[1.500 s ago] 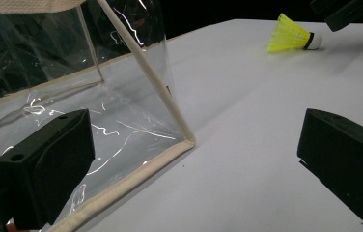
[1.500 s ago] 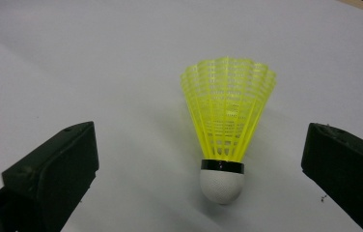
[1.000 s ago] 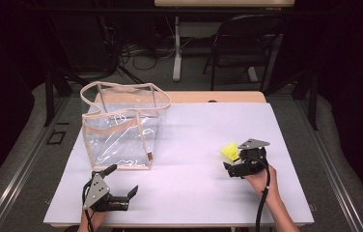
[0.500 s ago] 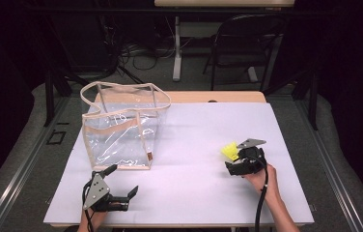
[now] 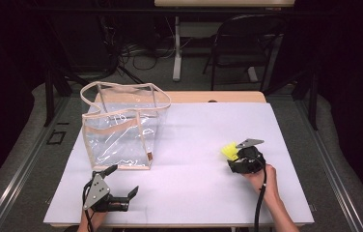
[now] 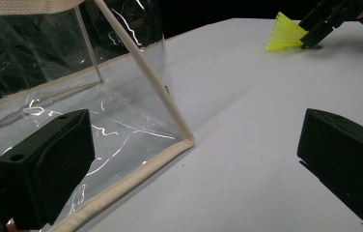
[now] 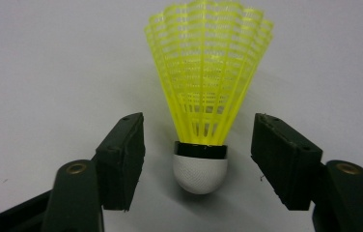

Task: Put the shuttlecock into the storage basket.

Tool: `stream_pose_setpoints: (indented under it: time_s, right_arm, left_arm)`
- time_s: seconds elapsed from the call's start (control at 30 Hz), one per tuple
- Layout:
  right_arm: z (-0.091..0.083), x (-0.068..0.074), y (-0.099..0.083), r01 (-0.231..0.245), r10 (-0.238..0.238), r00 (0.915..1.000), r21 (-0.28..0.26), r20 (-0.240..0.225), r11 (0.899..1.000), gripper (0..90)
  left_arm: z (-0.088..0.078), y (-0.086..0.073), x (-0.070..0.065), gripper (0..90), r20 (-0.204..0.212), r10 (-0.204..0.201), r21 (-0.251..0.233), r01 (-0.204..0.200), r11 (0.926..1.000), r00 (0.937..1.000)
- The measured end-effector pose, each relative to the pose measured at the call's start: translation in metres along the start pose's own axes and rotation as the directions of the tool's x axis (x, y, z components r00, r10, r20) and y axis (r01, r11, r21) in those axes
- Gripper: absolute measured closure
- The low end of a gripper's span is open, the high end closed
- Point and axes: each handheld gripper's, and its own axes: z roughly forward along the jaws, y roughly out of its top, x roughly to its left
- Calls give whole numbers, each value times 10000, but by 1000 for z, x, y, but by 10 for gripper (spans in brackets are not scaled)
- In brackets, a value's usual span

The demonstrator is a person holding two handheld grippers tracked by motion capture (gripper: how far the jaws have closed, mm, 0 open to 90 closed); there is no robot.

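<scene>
A yellow plastic shuttlecock with a white cork head lies on the white table top, at the right in the high view, shuttlecock. My right gripper straddles its head. The jaws have just been closing, and a gap remains on each side, so the pads do not press on it. The left gripper view shows the shuttlecock far off. My left gripper rests near the front left edge, open, with nothing between its jaws. A clear bag with beige trim stands just beyond it.
The clear bag stands upright with its mouth open at the left of the table. A chair and table legs stand behind the far edge. Bare white surface lies between the bag and the shuttlecock.
The right gripper's jaws have narrowed around the shuttlecock's head. The left gripper has stayed where it was.
</scene>
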Motion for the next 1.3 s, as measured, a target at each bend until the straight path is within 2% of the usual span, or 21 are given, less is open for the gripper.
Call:
stream_pose_setpoints:
  time_s: [0.4, 0.8, 1.3]
  right_arm:
    - [1, 1, 0, 69, -70, 9999, 139, 80, 9999, 510]
    - [2, 0, -1, 98, -102, 9998, 239, 162, 9997, 601]
    - [-2, -1, -1, 146, -148, 9998, 115, 155, 9998, 638]
  left_arm:
    - [0, 0, 0, 0, 17, 3, 12, -3, 10000, 10000]
    - [2, 0, 0, 0, 53, -19, 35, 19, 10000, 10000]
    - [2, 0, 0, 0, 84, -4, 68, 4, 10000, 10000]
